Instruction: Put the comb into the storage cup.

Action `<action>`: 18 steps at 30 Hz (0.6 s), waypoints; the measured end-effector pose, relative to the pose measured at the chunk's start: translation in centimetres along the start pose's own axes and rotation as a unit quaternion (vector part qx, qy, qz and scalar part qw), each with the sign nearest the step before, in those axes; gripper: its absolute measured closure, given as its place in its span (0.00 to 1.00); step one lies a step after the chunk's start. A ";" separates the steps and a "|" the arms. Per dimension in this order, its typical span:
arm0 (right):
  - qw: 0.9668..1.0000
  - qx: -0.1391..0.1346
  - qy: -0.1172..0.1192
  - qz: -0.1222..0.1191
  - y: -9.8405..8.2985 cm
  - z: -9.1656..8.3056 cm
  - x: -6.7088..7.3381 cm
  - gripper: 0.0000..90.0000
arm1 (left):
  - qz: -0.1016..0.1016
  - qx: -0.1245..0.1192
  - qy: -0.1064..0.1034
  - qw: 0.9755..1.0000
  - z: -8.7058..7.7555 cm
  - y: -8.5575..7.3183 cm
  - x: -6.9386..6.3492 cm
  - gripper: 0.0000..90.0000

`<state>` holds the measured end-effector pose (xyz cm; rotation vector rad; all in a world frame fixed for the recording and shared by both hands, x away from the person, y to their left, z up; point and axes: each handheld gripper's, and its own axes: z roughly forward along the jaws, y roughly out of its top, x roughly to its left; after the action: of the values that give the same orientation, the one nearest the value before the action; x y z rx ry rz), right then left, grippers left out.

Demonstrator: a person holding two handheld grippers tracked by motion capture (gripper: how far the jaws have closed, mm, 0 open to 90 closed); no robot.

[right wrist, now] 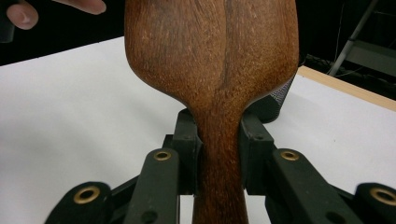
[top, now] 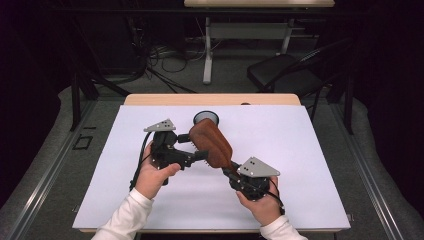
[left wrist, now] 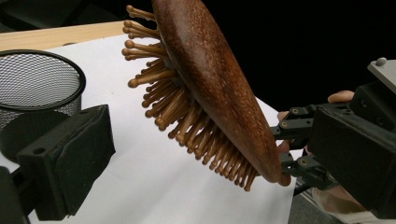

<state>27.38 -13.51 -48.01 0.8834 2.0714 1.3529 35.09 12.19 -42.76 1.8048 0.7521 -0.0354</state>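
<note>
The right gripper [right wrist: 219,154] pinches the wooden hairbrush [top: 211,142] by its handle while the left gripper [top: 192,147], jaws spread, stands beside; next likely tipping it into the mesh cup [top: 206,118].

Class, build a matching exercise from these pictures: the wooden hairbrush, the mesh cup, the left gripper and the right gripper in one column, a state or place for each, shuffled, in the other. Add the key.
1. hairbrush
2. mesh cup
3. left gripper
4. right gripper

A. jaws apart, gripping nothing
B. clamped on a wooden handle
C. lifted off the table, bristles facing down
D. standing at the table's far edge

Pairs: 1-C, 2-D, 3-A, 4-B
</note>
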 end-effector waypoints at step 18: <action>1.000 -0.003 0.002 -0.007 0.0 0.1 0.4 0.80 | -0.007 0.014 -0.009 1.000 1.7 0.4 -0.3 0.01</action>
<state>27.14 -13.14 -48.05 0.8638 2.0717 1.3543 35.64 10.56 -42.97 1.8232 0.7547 -0.0719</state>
